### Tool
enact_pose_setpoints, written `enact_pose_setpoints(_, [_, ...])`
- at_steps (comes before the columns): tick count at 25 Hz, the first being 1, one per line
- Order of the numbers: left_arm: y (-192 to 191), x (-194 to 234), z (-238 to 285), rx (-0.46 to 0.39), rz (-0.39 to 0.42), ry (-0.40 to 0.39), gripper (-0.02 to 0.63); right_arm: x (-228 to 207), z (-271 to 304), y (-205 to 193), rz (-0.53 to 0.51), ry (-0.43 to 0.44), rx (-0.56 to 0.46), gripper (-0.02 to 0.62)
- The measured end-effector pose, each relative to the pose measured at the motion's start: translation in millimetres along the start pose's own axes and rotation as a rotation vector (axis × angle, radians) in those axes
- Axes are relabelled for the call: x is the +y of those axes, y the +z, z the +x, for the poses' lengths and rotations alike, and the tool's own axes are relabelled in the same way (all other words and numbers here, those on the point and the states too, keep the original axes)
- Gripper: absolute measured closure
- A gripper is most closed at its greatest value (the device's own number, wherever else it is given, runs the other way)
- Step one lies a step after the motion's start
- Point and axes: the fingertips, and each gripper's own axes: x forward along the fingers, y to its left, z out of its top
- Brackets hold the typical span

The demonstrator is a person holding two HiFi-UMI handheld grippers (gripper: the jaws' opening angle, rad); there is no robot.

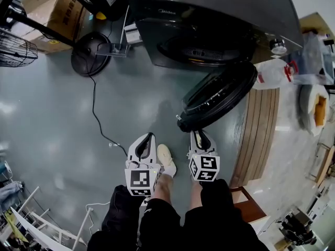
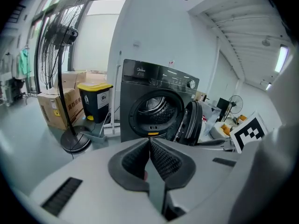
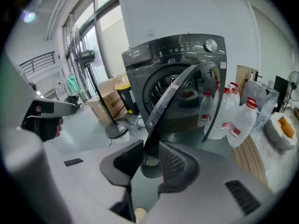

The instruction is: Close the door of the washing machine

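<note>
The dark grey washing machine point(image 1: 209, 14) point(image 2: 140, 83) point(image 3: 177, 55) stands ahead with its drum showing. Its round door point(image 1: 220, 95) point(image 2: 191, 120) point(image 3: 187, 97) hangs wide open towards me on the right. My right gripper point(image 1: 198, 134) point(image 3: 150, 148) is at the door's near lower rim. The rim runs between the jaws, close against the left finger, and a gap shows before the right finger point(image 3: 175, 160). My left gripper point(image 1: 148, 136) point(image 2: 149, 141) hangs further left, away from the door, shut on nothing.
A standing fan's base point(image 1: 90, 54) and cable point(image 1: 97, 114) lie left of the machine. Cardboard boxes point(image 1: 63, 14) and a yellow-lidded bin point(image 2: 96, 101) stand behind them. Right of the door are a wooden platform point(image 1: 259, 135) and plastic jugs point(image 1: 275, 72) point(image 3: 243, 115). My shoe point(image 1: 166, 158) is between the grippers.
</note>
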Motion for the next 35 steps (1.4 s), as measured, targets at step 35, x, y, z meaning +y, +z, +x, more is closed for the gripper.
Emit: enact_pose_setpoints(35, [82,71,49,-0.086,-0.145,0.312,0.58,57,118,116,-0.301,0.262,-0.018,0.525])
